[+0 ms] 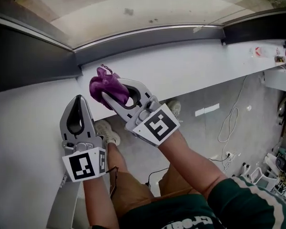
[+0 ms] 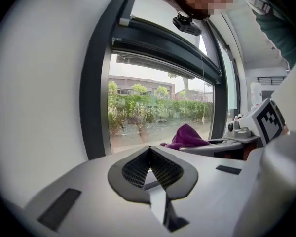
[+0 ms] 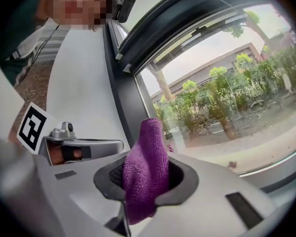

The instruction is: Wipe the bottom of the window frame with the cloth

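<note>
A purple cloth (image 1: 106, 84) is bunched in the jaws of my right gripper (image 1: 105, 94), which is shut on it above the white sill (image 1: 190, 68). The cloth hangs a short way in front of the dark bottom window frame (image 1: 148, 37), apart from it. In the right gripper view the cloth (image 3: 147, 167) stands up out of the shut jaws and hides their tips. My left gripper (image 1: 78, 100) is beside it on the left, shut, with nothing in it. The left gripper view shows the shut jaws (image 2: 149, 151), with the cloth (image 2: 187, 135) beyond them to the right.
A dark vertical frame post (image 2: 96, 93) stands left of the glass. Small items (image 1: 258, 51) lie on the sill at far right. Below the sill are the floor, a white cable (image 1: 231, 120), a power strip (image 1: 229, 155) and the person's shoes (image 1: 107, 132).
</note>
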Tool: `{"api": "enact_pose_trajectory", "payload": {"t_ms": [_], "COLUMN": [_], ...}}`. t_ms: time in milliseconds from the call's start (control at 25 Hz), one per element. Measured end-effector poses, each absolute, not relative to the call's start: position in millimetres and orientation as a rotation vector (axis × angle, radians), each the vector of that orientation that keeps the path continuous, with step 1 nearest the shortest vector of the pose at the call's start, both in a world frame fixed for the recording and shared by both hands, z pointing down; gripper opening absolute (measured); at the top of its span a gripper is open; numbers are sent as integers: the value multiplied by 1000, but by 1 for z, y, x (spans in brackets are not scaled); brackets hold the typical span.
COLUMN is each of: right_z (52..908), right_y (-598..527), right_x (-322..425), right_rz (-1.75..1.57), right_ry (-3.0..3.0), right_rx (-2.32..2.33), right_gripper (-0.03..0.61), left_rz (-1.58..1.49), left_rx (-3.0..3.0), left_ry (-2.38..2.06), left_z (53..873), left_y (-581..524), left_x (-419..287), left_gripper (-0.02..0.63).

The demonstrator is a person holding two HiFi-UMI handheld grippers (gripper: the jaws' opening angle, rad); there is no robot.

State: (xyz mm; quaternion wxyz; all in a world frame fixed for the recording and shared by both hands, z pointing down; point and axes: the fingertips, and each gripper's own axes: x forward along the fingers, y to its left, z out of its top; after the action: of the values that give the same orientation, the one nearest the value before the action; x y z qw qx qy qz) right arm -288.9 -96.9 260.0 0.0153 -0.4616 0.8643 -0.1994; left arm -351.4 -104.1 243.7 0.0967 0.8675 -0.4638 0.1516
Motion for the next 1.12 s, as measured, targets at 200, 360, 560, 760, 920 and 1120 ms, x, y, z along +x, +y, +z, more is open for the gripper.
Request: {"api": "enact_pose_trajectory", "payload": {"t_ms": [200, 360, 560, 760, 920, 1120], "right_z": [316, 372, 420, 451, 466, 491], "right_y": [-113, -129, -147, -164, -177, -189], "right_x": [-302, -312, -312, -336, -352, -357], "right_rz": [-667, -664, -723, -763, -780, -822], "right_ry": [2683, 2724, 2733, 2756, 2783, 2854], "right_rx": [-1436, -1427, -1451, -1421, -1382, -1383], "right_gripper": [97, 97, 97, 97, 97, 97], "left_rz": [437, 487, 508, 552, 561, 599], "left_rx": [2538, 2473, 2394, 2385, 2381, 2335], "left_ry": [-1418, -1484, -1509, -1496, -1501, -1527], "left_z": [277, 324, 378, 399, 408, 423], "left_y": [-119, -124, -129, -140, -142, -147], "left_x": [-349, -370, -382, -390, -390, -393], "left_gripper": [8, 8, 8, 8, 8, 8]}}
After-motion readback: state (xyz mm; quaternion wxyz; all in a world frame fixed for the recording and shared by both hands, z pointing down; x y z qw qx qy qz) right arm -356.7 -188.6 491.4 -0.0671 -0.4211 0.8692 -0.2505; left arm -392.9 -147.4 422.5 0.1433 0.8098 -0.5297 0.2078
